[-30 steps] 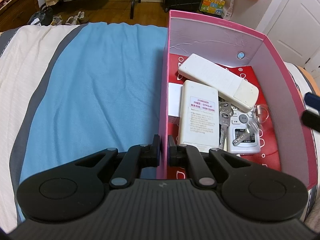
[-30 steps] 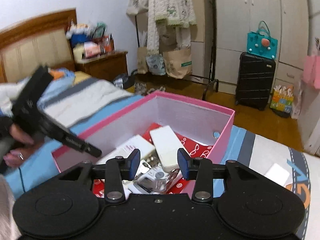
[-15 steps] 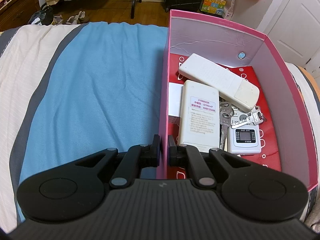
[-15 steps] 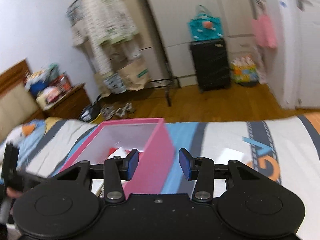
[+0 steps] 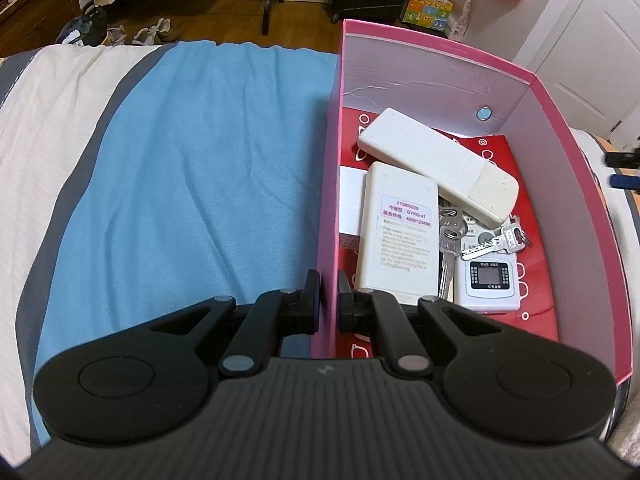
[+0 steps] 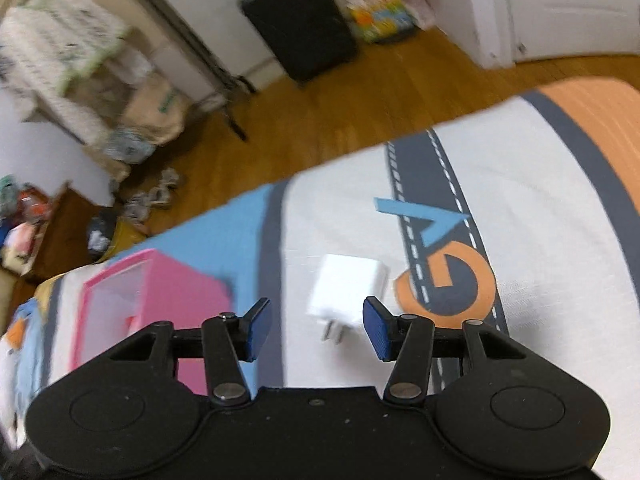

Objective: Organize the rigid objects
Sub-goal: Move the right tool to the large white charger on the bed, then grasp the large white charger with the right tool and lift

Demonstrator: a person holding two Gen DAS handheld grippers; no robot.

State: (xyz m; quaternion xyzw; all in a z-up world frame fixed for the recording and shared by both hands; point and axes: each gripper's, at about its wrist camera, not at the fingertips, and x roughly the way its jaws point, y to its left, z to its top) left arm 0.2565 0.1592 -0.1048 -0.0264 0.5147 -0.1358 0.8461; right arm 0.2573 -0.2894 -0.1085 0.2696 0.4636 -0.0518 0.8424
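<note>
While two remotes, two keys and one small device lie in the pink box, whose wall the left hand-held gripper pinches, the empty right hand-held gripper, jaws opening, hovers near one white charger on the bed.

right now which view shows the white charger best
The right wrist view: the white charger lies on the bedspread just ahead of the right gripper, whose jaws are opening, its prongs visible. The left wrist view does not show it.

Left gripper jaws clamped; right gripper jaws opening.
</note>
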